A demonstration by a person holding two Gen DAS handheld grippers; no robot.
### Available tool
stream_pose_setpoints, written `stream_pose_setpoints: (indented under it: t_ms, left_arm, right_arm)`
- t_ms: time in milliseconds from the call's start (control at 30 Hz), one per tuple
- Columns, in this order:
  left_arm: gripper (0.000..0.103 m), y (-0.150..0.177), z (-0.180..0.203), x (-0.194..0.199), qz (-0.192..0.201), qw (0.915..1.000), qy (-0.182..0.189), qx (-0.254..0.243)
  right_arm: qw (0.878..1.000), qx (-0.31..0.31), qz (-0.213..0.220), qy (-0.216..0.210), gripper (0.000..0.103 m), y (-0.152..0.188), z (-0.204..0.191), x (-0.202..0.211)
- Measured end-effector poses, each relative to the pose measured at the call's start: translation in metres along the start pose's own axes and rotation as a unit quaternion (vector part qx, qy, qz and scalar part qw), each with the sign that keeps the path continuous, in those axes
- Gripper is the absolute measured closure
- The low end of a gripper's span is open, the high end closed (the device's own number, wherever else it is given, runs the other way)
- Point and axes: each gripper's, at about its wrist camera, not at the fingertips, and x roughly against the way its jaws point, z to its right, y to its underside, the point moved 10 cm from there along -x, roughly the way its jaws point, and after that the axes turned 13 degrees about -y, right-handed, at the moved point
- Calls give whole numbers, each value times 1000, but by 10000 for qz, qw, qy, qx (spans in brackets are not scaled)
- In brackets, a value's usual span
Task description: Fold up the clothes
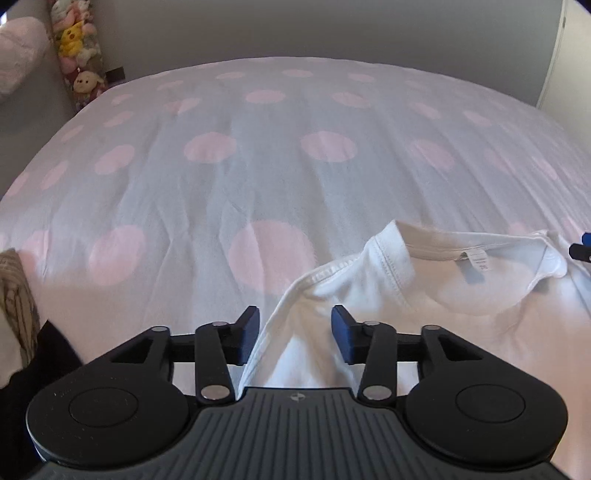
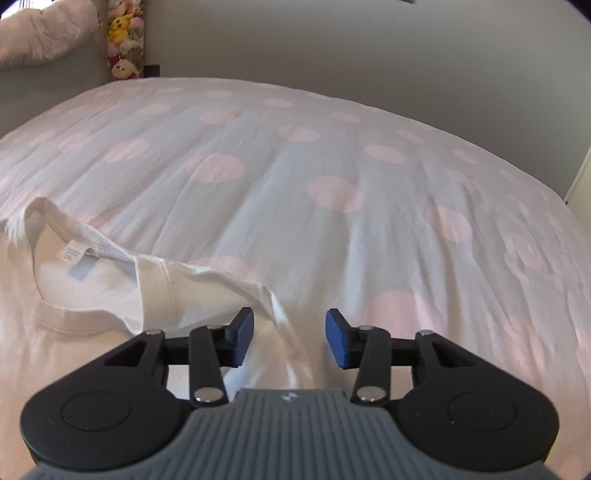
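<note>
Both grippers, left gripper (image 1: 294,334) and right gripper (image 2: 290,338), stand with jaws apart over the white t-shirt (image 1: 424,295) shoulders, gripping nothing. We flatten the collar at 2 o'clock (still rumpled) before folding.

The bed cover (image 1: 258,166) is very pale, almost white, with large soft pink round dots spread over it in rows. On it lies a plain white T-shirt (image 1: 424,295); its neck label (image 1: 474,262) is white with a pale blue part below. The left claw (image 1: 295,332) has a black frame, dark blue pads and a grey ribbed body with silver rivets. The right claw (image 2: 290,338) has the same colours. The wall (image 2: 332,44) behind is grey. In the corner, the plush toys (image 1: 75,48) are yellow, pink and white. A fluffy pillow (image 2: 40,33) is light pink.
</note>
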Motion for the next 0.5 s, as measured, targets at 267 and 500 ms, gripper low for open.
stream_pose_setpoints:
  t_ms: [267, 500]
  left_arm:
    - [60, 85, -24, 104, -57, 9995, -77, 317]
    - [60, 181, -24, 171, -415, 9977, 11, 542]
  right_arm:
    - [9963, -822, -25, -249, 57, 82, 2, 111]
    - [9906, -1312, -245, -286, 57, 184, -22, 211]
